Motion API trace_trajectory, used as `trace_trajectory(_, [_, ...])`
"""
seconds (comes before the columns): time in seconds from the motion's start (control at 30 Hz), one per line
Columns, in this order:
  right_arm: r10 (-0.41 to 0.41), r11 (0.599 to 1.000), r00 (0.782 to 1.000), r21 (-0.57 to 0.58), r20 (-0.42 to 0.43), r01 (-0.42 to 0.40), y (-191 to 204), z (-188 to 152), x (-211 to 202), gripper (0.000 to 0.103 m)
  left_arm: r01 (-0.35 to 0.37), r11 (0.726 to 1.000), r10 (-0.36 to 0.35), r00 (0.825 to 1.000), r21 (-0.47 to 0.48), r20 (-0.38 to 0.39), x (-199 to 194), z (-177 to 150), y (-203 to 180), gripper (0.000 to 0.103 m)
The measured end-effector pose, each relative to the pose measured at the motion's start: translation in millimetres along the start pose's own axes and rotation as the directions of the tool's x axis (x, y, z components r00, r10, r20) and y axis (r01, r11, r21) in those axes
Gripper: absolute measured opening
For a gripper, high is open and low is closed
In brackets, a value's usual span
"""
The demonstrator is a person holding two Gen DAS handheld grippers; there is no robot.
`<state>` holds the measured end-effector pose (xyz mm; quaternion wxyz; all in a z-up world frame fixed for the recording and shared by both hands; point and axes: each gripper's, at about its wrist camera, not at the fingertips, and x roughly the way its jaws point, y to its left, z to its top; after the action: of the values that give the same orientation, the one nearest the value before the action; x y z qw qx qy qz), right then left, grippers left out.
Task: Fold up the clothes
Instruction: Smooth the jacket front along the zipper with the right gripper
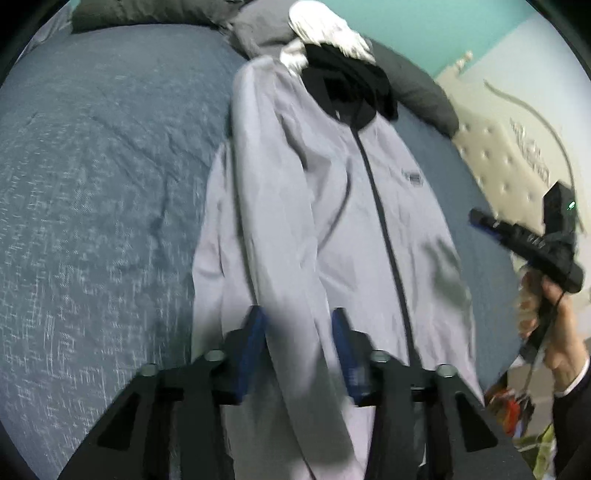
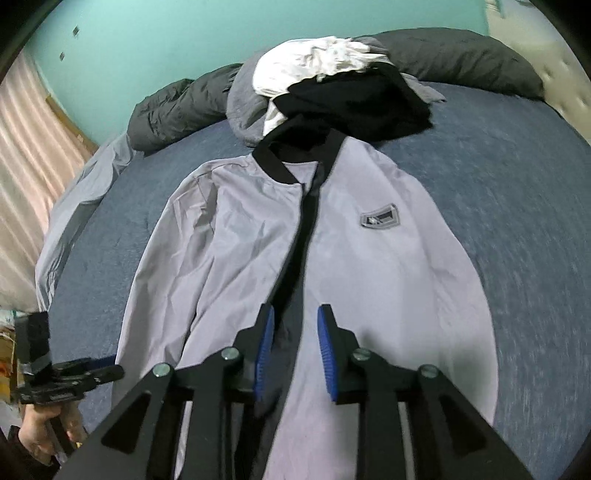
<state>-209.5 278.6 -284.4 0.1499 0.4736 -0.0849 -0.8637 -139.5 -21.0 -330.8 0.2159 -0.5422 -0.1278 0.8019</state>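
A light grey zip jacket (image 1: 332, 184) (image 2: 240, 258) with a black collar lies front up and spread flat on the blue bed (image 1: 92, 166) (image 2: 517, 203). It has a dark badge (image 2: 380, 218) on the chest, and its sleeves run down along the body. My left gripper (image 1: 299, 332) hovers open over the lower left part of the jacket, nothing between its blue pads. My right gripper (image 2: 295, 332) hovers open above the zip line near the hem. Each gripper shows in the other's view, hand-held off the jacket's side: right gripper (image 1: 476, 218), left gripper (image 2: 110, 365).
A pile with a black garment (image 1: 347, 81) (image 2: 354, 103) and a white garment (image 1: 325, 26) (image 2: 303, 62) sits just past the collar. Dark grey pillows (image 1: 417, 92) (image 2: 461, 55) line the head of the bed. A tufted headboard (image 1: 498, 158) and a pink curtain (image 2: 26, 129) flank the bed.
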Motion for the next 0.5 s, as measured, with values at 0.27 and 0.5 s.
trace_trajectory(0.27, [-0.012,0.998,1.000,0.059,0.012,0.012,-29.7,-27.3,-36.3,0.024,-0.027,0.999,0.027,1.000,0.020,-0.003,-13.4,-7.6,-3.0,0.001])
trace_trajectory(0.5, [-0.051,0.995,0.999,0.088,0.003,0.051,-58.8,-39.6,-55.1,0.024,-0.130,0.991,0.127,0.989,0.044,0.075,-76.7,26.4,19.3,0.001])
